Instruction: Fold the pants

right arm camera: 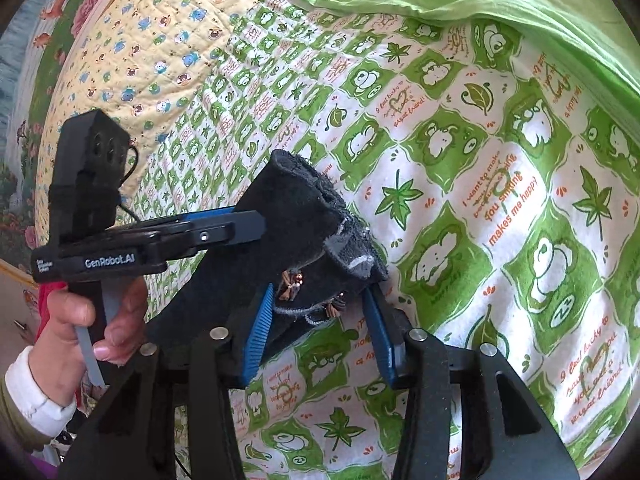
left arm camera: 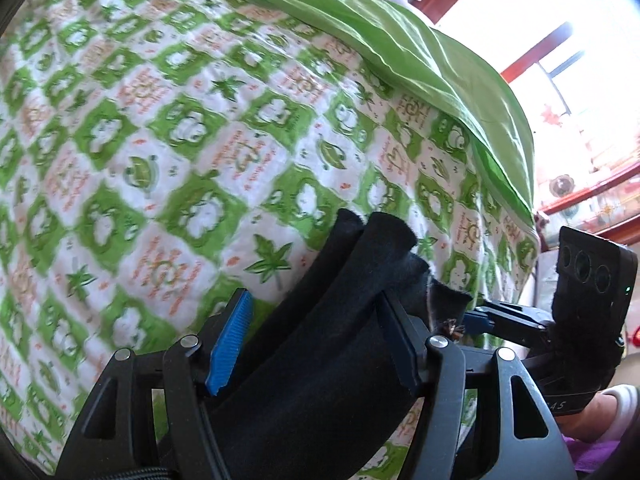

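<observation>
Pants [right arm camera: 288,216] black, bunched inside both tools [left arm camera: 316,340] [right arm camera: 320,320], seemingly clamped, "GenRobot.AI" label [right arm camera: 109,261].

Bedroom in a home. I work over a bed spread with a green-and-white cartoon quilt [right arm camera: 460,200]. A plain green sheet [left arm camera: 400,52] lies rumpled at upper right. Yellow bear-print quilt [right arm camera: 160,40] at upper left. Red-framed window [left arm camera: 560,60], bright, at right edge. Floral wall hanging [right arm camera: 24,140] at far left.

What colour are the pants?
Black. The pants show best in the right wrist view, against the green and white bedspread.
</observation>
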The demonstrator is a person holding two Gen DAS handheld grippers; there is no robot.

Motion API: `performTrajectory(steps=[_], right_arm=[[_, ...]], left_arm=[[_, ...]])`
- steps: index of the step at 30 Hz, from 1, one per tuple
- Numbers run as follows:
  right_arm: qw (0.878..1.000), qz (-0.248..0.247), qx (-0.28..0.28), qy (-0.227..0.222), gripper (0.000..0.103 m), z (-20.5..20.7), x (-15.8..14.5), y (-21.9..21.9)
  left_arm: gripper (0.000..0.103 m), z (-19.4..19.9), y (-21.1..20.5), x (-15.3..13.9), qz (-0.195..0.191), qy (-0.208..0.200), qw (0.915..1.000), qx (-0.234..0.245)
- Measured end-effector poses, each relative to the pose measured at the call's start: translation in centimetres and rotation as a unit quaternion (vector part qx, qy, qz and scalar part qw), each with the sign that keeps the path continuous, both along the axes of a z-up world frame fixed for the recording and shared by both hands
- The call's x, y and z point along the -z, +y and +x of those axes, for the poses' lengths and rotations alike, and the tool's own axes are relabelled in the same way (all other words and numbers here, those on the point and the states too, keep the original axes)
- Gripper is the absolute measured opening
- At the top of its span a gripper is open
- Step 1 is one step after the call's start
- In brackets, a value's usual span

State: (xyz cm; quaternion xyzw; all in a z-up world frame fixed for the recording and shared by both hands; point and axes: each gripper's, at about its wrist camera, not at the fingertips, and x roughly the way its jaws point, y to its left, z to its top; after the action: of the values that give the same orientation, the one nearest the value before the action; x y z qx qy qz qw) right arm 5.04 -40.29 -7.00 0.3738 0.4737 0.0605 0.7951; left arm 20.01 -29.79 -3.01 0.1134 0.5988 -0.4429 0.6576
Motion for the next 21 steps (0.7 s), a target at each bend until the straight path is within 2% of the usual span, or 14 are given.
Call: performTrajectory(steps=[2,5,7,9,10,17,21], right_arm=[[1.0,0.001,-0.002,-0.001,0.045,0.0,0.1,0.0],[1.0,-0.002,-0.005,-0.004,0.043,0.1,0.2,0.0],[1.0,-0.001,-0.007,-0.005,0.034,0.1,0.2,0.0],[1.0,0.009,-0.011,-0.005,0.023,0.2,0.3,0.0],[1.0,0.014,-0.013,-0.007,0.021,0.2,0.3,0.0],[0.998,0.018,-0.04,-0.049,0.016,0.4,-2.7,0.9],[0.993,0.029,-0.079,-0.087,0.015,0.5,-5.1,2.2]], left_arm=[[0.062,0.1,-0.6,0.6,-0.001,0.014,0.9999,0.006],[0.053,0.4,-1.3,1.1,-0.003,0.02,0.9997,0.01],[0.031,0.3,-1.4,1.0,-0.014,0.026,0.9994,0.021],[0.024,0.1,-1.5,0.7,-0.018,0.021,0.9992,0.03],[0.02,-0.1,-1.6,0.4,-0.019,0.015,0.9992,0.033],[0.015,-0.4,0.9,-3.1,-0.057,-0.003,0.9979,0.03],[0.015,-1.0,3.2,-5.7,-0.08,-0.024,0.9961,0.029]])
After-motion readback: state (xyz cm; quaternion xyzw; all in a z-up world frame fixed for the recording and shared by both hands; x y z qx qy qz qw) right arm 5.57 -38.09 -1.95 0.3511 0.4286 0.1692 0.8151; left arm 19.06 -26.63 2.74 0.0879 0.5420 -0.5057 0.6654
